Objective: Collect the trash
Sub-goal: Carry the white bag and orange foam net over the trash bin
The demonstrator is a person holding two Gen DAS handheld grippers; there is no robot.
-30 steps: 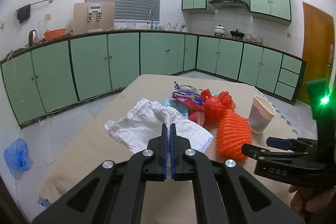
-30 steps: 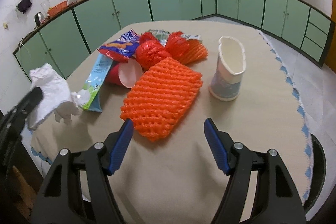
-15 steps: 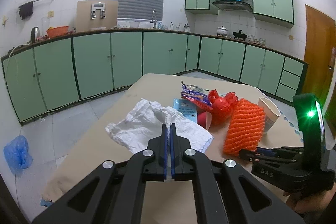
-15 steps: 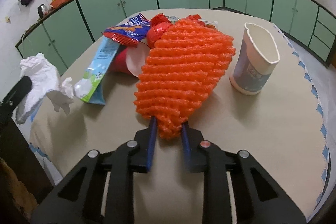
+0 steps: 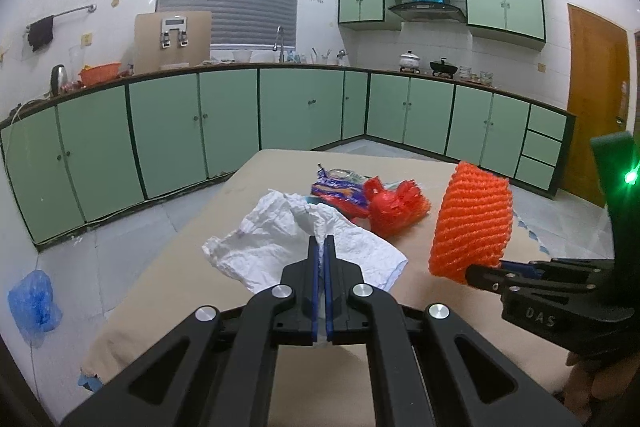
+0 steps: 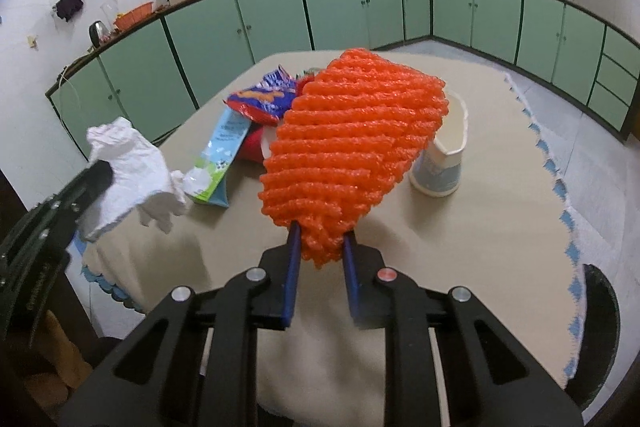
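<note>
My left gripper [image 5: 319, 247] is clamped on white crumpled paper [image 5: 288, 243]. My right gripper [image 6: 318, 239], just right of it, pinches orange foam netting [image 6: 352, 143], raised.

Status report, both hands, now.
Left hand-held gripper shut on white tissue. Right hand-held gripper shut on orange foam net, lifted off table. Cup, wrappers remain. Nothing blocking.

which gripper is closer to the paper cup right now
Right. The right gripper, holding the orange foam net, is just in front of the paper cup; the left gripper is far off left.
</note>
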